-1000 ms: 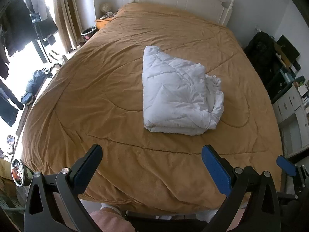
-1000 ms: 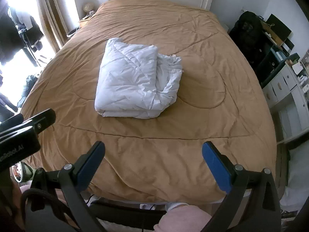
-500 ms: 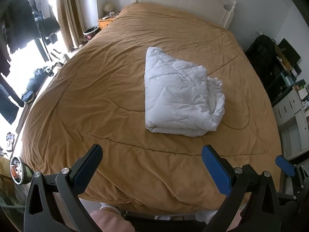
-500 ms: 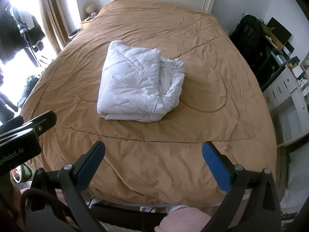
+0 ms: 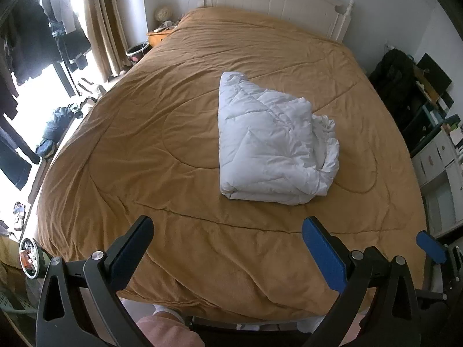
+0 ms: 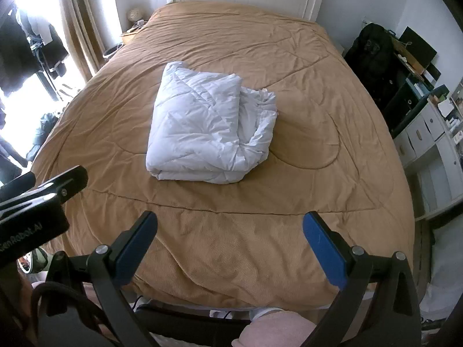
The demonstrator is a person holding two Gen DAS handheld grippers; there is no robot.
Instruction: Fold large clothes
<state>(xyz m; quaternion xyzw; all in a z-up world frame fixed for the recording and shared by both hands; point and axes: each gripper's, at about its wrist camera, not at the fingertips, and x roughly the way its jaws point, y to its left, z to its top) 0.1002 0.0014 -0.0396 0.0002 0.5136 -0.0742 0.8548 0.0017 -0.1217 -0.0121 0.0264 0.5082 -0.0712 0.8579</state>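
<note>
A wide bed (image 5: 144,150) under a tan quilted bedspread (image 6: 289,217) is filling both wrist views, its white headboard (image 5: 275,0) standing against the far wall. Near the middle of the bedspread, a white padded garment or quilt (image 5: 269,150), which of the two cannot be told, is lying folded into a thick rectangular bundle. Its tidy folded edge is facing the foot of the bed, while looser, ruffled layers are spilling out along the side away from the window.

At the foot of the bed, well apart from the bundle, the left gripper (image 5: 228,248) is hovering with its blue-padded fingers spread wide and holding nothing. The right gripper (image 6: 231,245) is hanging beside it, likewise gaping and empty.

The fold is looking largely finished, and the work remaining appears to be squaring it up. Doing that well would mean reaching in over the bedspread from the foot, taking the ruffled side by its full stack of layers, not only the top one, and tucking it flush under the neat panel. Pinching the bedspread along with the white fabric is the likeliest slip.
</note>
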